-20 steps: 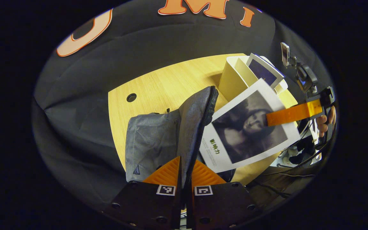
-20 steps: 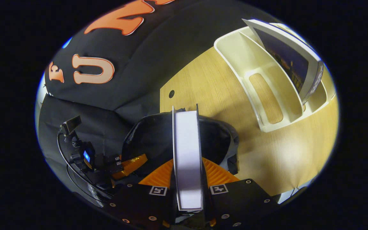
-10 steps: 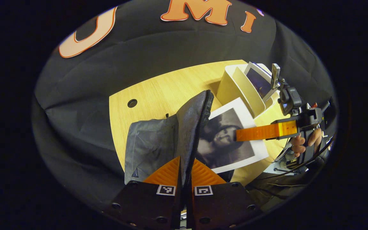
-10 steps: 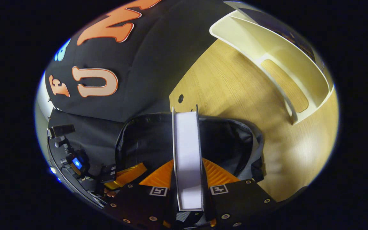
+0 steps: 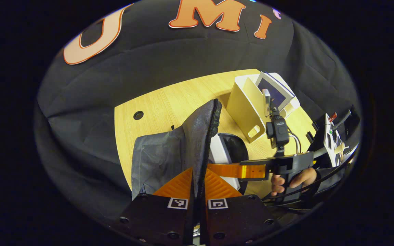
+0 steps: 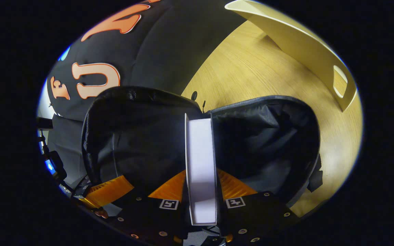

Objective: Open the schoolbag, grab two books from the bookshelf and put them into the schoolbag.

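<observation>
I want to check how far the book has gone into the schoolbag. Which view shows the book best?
The right gripper view: the book stands edge-on between the right gripper fingers, inside the open schoolbag. The left gripper view shows just a white sliver of it behind the raised bag wall.

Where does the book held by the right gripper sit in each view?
Left gripper view: book just right of centre, mostly sunk into the schoolbag.
Right gripper view: book at bottom centre, edge-on, between the fingers.
Shared landmark: cream bookshelf on the table.
</observation>
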The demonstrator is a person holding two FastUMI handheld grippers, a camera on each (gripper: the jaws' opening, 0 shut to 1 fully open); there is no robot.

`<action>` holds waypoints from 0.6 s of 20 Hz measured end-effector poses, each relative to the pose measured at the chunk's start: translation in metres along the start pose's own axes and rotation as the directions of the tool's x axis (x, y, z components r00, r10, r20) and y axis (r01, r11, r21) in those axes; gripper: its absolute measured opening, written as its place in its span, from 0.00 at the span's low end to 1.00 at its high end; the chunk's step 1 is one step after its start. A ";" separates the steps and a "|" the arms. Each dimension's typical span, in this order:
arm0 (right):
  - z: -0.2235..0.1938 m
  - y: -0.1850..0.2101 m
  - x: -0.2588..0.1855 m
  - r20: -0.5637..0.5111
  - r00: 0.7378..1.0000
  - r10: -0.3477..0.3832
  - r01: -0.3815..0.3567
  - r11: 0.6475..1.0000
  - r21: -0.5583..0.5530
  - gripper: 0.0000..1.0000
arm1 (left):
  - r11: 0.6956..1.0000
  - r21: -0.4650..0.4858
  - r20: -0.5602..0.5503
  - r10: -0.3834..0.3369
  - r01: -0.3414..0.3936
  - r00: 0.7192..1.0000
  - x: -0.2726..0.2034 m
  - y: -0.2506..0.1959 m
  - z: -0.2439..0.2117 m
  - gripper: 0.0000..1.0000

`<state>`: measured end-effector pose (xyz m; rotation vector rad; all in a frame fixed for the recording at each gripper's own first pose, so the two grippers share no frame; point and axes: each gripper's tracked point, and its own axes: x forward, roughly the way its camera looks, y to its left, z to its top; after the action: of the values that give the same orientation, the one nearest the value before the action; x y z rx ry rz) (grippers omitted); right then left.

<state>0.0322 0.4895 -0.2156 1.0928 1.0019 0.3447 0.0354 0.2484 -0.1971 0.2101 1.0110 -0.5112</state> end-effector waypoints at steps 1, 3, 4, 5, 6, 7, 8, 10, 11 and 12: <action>-0.002 0.001 0.000 -0.016 1.000 -0.001 0.001 1.000 -0.004 0.36 | 1.000 -0.014 0.003 -0.004 0.004 1.000 -0.002 0.002 -0.004 0.07; -0.004 0.000 -0.008 -0.051 0.999 -0.011 0.010 1.000 -0.024 0.39 | 0.999 -0.039 0.003 -0.004 0.004 1.000 0.000 0.005 -0.007 0.07; -0.004 -0.005 -0.012 -0.061 0.997 -0.040 0.037 0.998 -0.045 0.42 | 0.999 -0.045 0.003 0.001 0.000 1.000 0.002 0.006 -0.008 0.07; -0.006 -0.013 -0.018 -0.072 0.995 -0.072 0.066 0.994 -0.082 0.63 | 0.999 -0.049 0.003 0.004 -0.004 1.000 0.003 0.006 -0.010 0.07; -0.005 -0.021 -0.027 -0.082 0.990 -0.112 0.101 0.987 -0.126 0.53 | 0.999 -0.051 0.003 0.007 -0.007 1.000 0.005 0.003 -0.013 0.08; -0.005 -0.030 -0.037 -0.097 0.982 -0.165 0.144 0.971 -0.192 0.46 | 0.999 -0.050 0.002 0.010 -0.010 1.000 0.006 0.002 -0.014 0.07; -0.004 -0.033 -0.046 -0.102 0.979 -0.179 0.151 0.961 -0.232 0.68 | 0.999 -0.050 0.001 0.010 -0.010 1.000 0.008 0.000 -0.015 0.07; 0.004 -0.038 -0.068 -0.100 0.973 -0.210 0.173 0.941 -0.290 0.81 | 0.998 -0.054 -0.004 0.016 -0.016 1.000 0.012 -0.003 -0.019 0.08; 0.009 -0.040 -0.076 -0.098 0.970 -0.222 0.182 0.933 -0.311 0.83 | 0.998 -0.062 -0.010 0.016 -0.017 1.000 0.014 -0.005 -0.021 0.07; 0.012 -0.043 -0.084 -0.092 0.967 -0.239 0.197 0.923 -0.330 0.83 | 0.998 -0.067 -0.010 0.018 -0.019 1.000 0.017 -0.006 -0.023 0.07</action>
<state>-0.0128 0.4064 -0.2090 0.6644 1.1286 0.3848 0.0221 0.2476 -0.2231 0.1617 1.0332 -0.4590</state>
